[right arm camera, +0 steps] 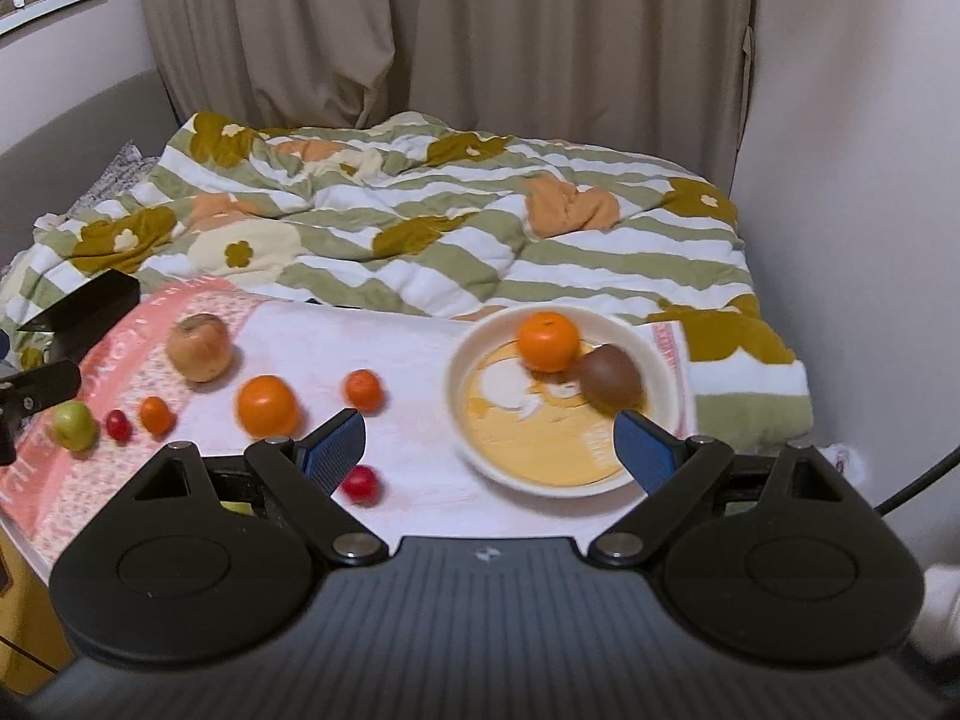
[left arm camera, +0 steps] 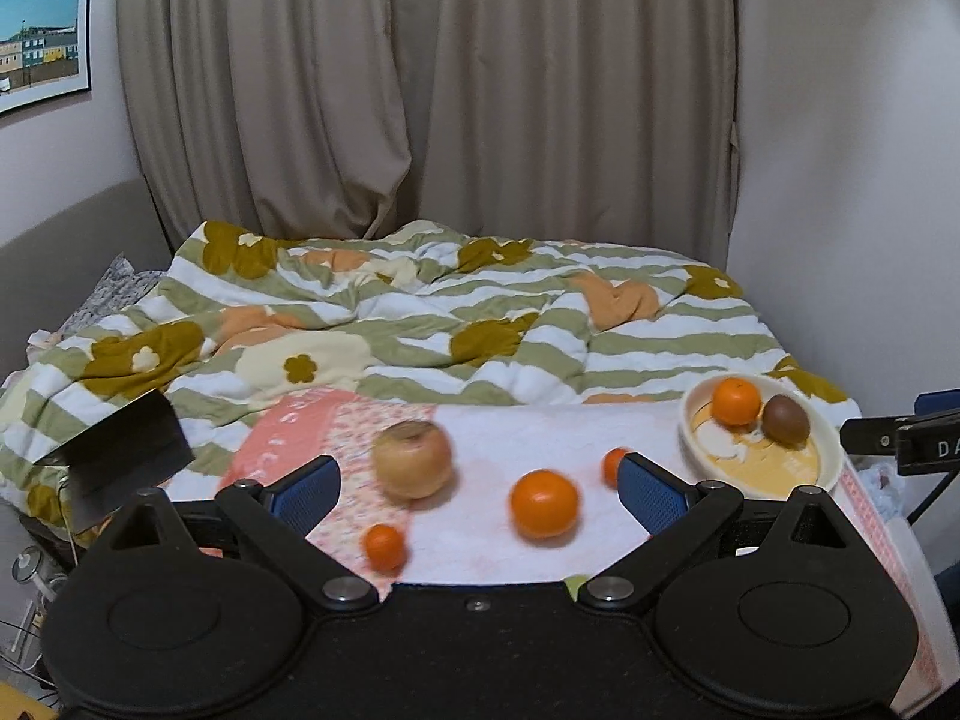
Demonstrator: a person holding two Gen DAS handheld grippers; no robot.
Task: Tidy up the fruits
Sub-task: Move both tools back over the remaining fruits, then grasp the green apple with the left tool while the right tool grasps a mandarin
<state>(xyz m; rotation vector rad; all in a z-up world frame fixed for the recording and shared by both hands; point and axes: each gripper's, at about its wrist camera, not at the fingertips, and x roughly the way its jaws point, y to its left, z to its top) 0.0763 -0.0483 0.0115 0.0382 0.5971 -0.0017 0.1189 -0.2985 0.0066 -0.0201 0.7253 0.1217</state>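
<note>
A cream bowl (right arm camera: pixel 474 360) (left arm camera: pixel 831 450) holds an orange (right arm camera: pixel 548 341) and a brown kiwi (right arm camera: pixel 610 384). On the pink-white cloth (right arm camera: pixel 408 354) lie a pale apple (right arm camera: pixel 199 347) (left arm camera: pixel 413 459), a large orange (right arm camera: pixel 267 405) (left arm camera: pixel 544 504), two small mandarins (right arm camera: pixel 363 390) (right arm camera: pixel 157 415), two red tomatoes (right arm camera: pixel 361 484) (right arm camera: pixel 118 425) and a green fruit (right arm camera: pixel 73 425). My left gripper (left arm camera: pixel 477 489) is open and empty above the apple and large orange. My right gripper (right arm camera: pixel 489 450) is open and empty over the bowl's near rim.
A rumpled green-striped floral blanket (right arm camera: pixel 420 228) covers the bed behind the cloth. A dark box (right arm camera: pixel 90 306) sits at the cloth's left edge. Curtains (right arm camera: pixel 450 30) and walls close the back and right. The table's edge runs near the bottom left.
</note>
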